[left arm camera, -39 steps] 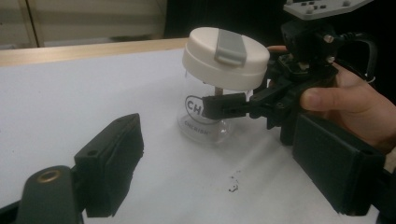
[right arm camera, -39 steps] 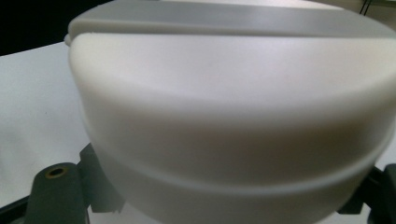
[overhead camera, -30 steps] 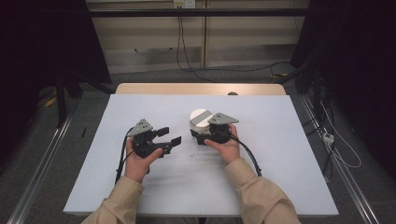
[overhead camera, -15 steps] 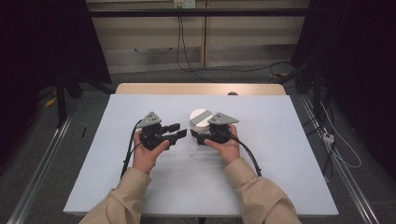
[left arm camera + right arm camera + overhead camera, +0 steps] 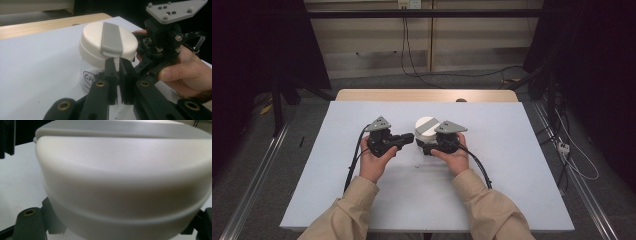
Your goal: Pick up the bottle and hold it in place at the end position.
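A person sits at a white surface [image 5: 512, 165], holding a pair of tongs in each hand; both sleeves are tan.

The right tongs [image 5: 428, 146] are pinching a jar [image 5: 426, 130] around its clear body, just below the lid; the jar stands upright on the surface, directly ahead of these tongs and pressed close against them. In the right gripper view the jar's white lid [image 5: 120, 177] looms very near, with the black jaws reaching round its two sides at the bottom corners. The right hand [image 5: 454, 158] wraps the tongs' body from behind; a grey three-cornered plate sits on top.

The left tongs [image 5: 411, 141] point sideways toward the jar, their tips just beside it, on the side away from the right tongs; their jaws have just been closing and now stand pressed nearly together, with only a thin slit between them and nothing in it. In the left gripper view the left tongs [image 5: 119, 65] end right under the edge of the lid [image 5: 95, 45]; whether they touch it cannot be told. A grey strip [image 5: 111, 38] runs across the top of the lid, its rounded end hanging over the rim just above the tips. Beyond the jar, the right hand [image 5: 190, 72] and its tongs hold the jar's far side. The left hand [image 5: 376, 162] grips its tongs from behind; a black cable trails back along the sleeve.
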